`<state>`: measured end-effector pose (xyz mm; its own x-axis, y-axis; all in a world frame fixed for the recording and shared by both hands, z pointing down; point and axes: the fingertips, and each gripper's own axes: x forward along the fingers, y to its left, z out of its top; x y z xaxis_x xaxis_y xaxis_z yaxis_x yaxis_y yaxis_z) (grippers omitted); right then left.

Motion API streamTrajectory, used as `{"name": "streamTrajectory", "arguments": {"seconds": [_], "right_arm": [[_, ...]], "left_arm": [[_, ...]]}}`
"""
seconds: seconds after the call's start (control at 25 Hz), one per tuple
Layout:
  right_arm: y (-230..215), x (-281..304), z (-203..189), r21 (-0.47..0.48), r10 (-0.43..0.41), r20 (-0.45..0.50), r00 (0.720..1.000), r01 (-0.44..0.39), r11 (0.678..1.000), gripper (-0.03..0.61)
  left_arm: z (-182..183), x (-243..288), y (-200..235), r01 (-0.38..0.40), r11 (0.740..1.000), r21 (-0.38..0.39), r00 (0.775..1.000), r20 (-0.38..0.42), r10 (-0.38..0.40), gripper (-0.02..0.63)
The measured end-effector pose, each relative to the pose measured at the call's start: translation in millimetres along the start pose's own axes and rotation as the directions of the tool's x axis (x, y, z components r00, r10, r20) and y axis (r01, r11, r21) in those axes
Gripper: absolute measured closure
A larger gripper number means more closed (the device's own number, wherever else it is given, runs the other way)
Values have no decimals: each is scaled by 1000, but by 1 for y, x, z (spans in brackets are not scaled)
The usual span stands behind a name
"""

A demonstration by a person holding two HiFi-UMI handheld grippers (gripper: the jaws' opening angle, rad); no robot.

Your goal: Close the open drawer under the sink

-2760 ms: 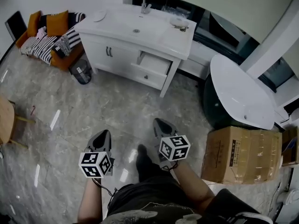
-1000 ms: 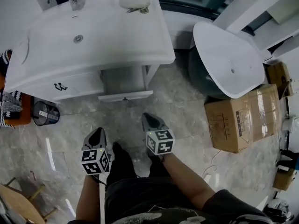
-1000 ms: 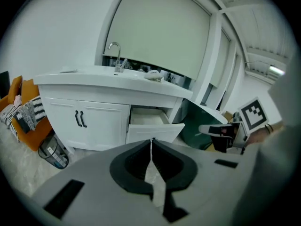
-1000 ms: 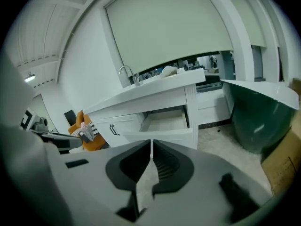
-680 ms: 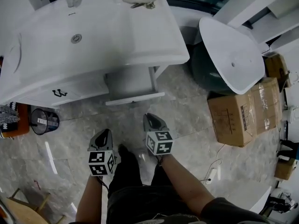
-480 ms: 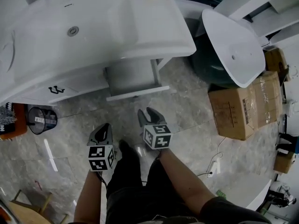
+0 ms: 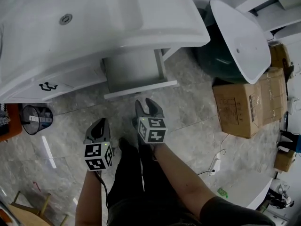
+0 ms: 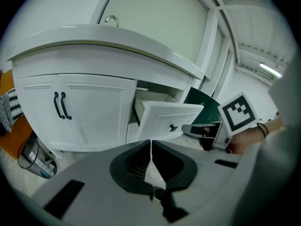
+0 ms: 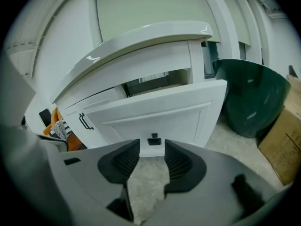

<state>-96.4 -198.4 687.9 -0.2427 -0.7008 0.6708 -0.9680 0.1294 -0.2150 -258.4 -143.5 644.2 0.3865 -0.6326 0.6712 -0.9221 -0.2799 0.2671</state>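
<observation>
Under the white sink counter [image 7: 94,18], right of the cupboard doors: the white panel-fronted drawer [image 7: 141,89] stands pulled well out, interior exposed, front panel over the grey marbled floor.

Right gripper [image 7: 148,108] is just short of the panel, aimed at it. Its jaws are opening, with nothing between them; in the right gripper view the small dark square knob [image 9: 154,139] sits in line with the gap, beyond the tips. Left gripper [image 7: 98,126] hangs further back and to the side, fingers together, holding nothing.

Step in hand, as I judge it: make contact, then push.
- No grasp needed; press on the flat panel close to the knob.
- Push straight along the runners; an off-centre shove could rack the drawer.
- Ease off near the cabinet face to avoid a slam.
- Keep the left gripper clear of the closing gap.

Writing: print on the brown cardboard box [image 7: 244,102] and on the bin label [image 7: 33,119] is too small to read. No brand visible on cabinet or drawer.
</observation>
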Motion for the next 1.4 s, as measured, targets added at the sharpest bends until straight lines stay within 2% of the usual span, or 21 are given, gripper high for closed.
{"name": "streamTrajectory", "arguments": {"seconds": [0.24,0.56,1.04,1.4], "right_arm": [[-6,40,-6,-57,0,-28,1000,-2,998,414],[-2,61,4,-105,16,-34,999,-20,994,430],[-5,63,12,-83,-13,-51,999,9,997,437],[-4,81,32,-75,15,-28,1000,-17,997,437]], "left_arm": [[-4,10,15,-57,996,-63,998,15,58,594],[-16,16,27,-95,991,-95,996,-12,94,594],[4,27,21,-104,990,-98,994,5,105,594],[8,39,24,-113,988,-107,994,-6,113,594]]}}
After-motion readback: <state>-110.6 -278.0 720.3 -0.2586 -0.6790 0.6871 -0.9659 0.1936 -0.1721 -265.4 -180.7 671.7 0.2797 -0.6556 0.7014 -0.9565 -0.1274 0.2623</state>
